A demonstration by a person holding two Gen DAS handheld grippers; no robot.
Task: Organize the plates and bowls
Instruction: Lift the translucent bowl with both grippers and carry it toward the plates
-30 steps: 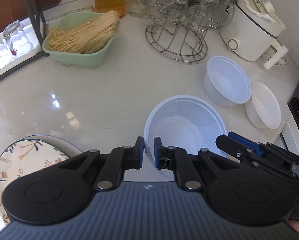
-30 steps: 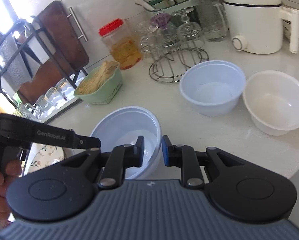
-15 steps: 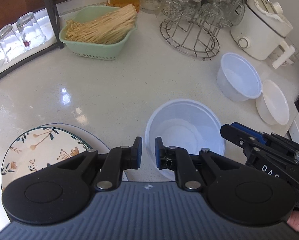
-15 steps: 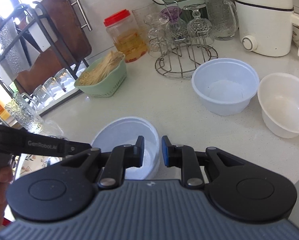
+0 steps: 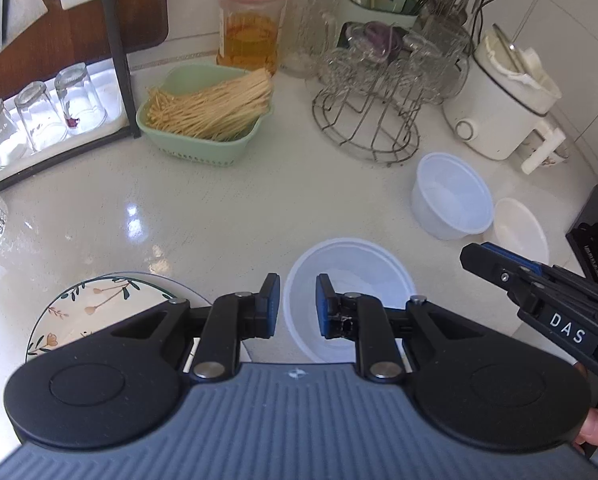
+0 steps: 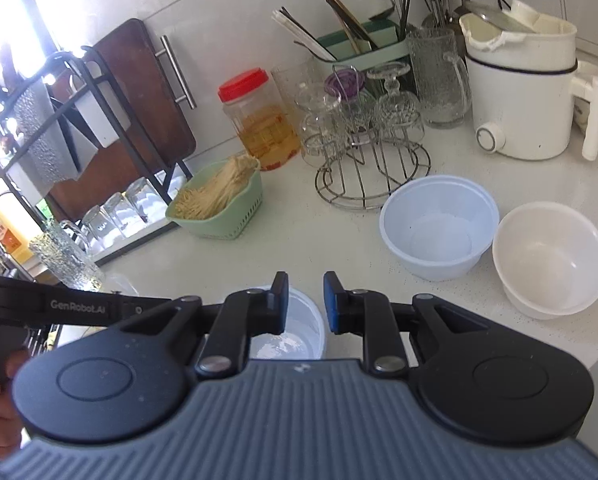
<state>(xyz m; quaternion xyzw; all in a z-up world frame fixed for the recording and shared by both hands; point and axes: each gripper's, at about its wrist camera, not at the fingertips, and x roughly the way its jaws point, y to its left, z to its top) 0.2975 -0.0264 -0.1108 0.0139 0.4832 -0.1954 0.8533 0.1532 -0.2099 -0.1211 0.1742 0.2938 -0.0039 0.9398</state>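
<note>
A white plastic bowl sits on the counter just ahead of my left gripper, which is open a little and empty. A floral plate lies at the lower left, partly hidden by the gripper. Two more bowls, a bluish-white one and a cream one, stand at the right. My right gripper is open a little and empty, above the near bowl. The bluish-white bowl and the cream bowl lie ahead to the right. The right gripper's body shows at the right of the left wrist view.
A green basket of noodles, a red-lidded jar, a wire glass rack and a white cooker line the back of the counter. Upturned glasses stand on a rack at the left. A black appliance is at the right edge.
Both grippers have pulled back and risen from the counter, so the bowls look smaller and farther. Their jaws keep the same narrow gap. The bowls and plate have not moved.
</note>
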